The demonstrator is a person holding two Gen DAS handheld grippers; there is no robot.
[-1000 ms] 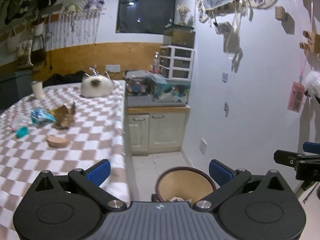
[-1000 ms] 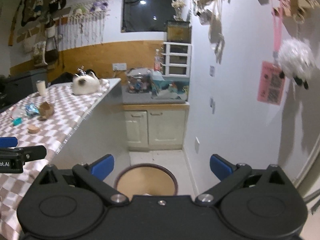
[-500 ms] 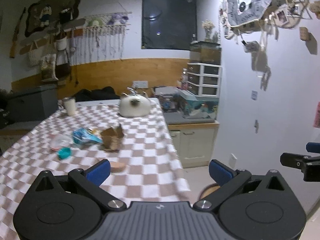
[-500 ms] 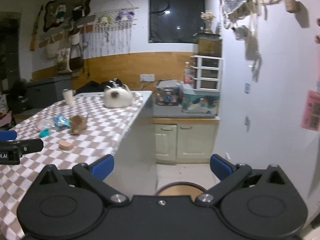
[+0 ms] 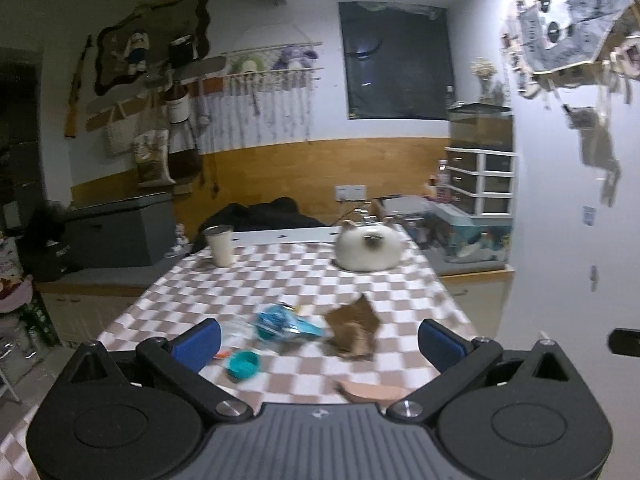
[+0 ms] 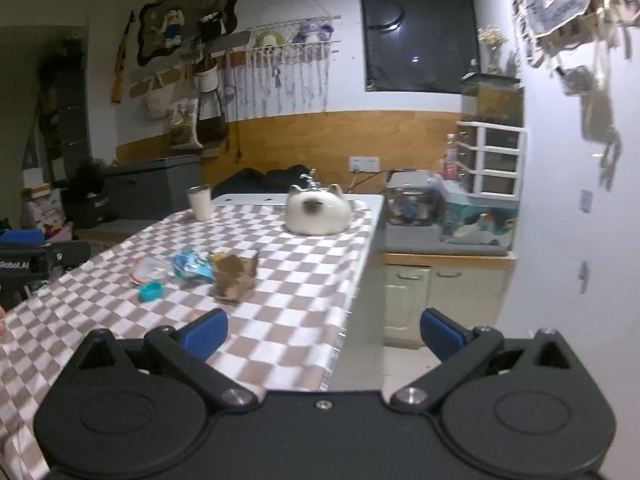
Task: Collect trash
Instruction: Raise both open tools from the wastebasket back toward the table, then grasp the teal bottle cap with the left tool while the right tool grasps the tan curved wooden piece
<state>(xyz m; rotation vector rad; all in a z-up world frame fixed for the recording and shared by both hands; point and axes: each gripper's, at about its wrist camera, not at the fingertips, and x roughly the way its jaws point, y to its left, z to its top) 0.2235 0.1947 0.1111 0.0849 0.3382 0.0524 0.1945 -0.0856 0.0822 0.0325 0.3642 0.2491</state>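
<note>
Trash lies on the checkered table (image 5: 304,280): a crumpled brown paper piece (image 5: 354,334) (image 6: 234,276), a blue wrapper (image 5: 286,322) (image 6: 192,266), a teal cap (image 5: 242,364) (image 6: 151,291), a clear plastic lid (image 6: 146,269) and a flat tan disc (image 5: 374,392). My left gripper (image 5: 318,340) is open and empty, just short of the trash. My right gripper (image 6: 324,330) is open and empty, over the table's right edge. The left gripper also shows at the left of the right wrist view (image 6: 36,258).
A white cat-shaped container (image 5: 368,250) (image 6: 318,214) and a cup (image 5: 219,245) (image 6: 200,202) stand at the table's far end. A counter with cabinets (image 6: 448,288) and a white drawer unit (image 6: 494,160) lie to the right. A white wall (image 6: 580,240) runs along the right.
Both grippers have swung up and left, from the bin on the floor to the table. The bin has left both views and the trash is nearer.
</note>
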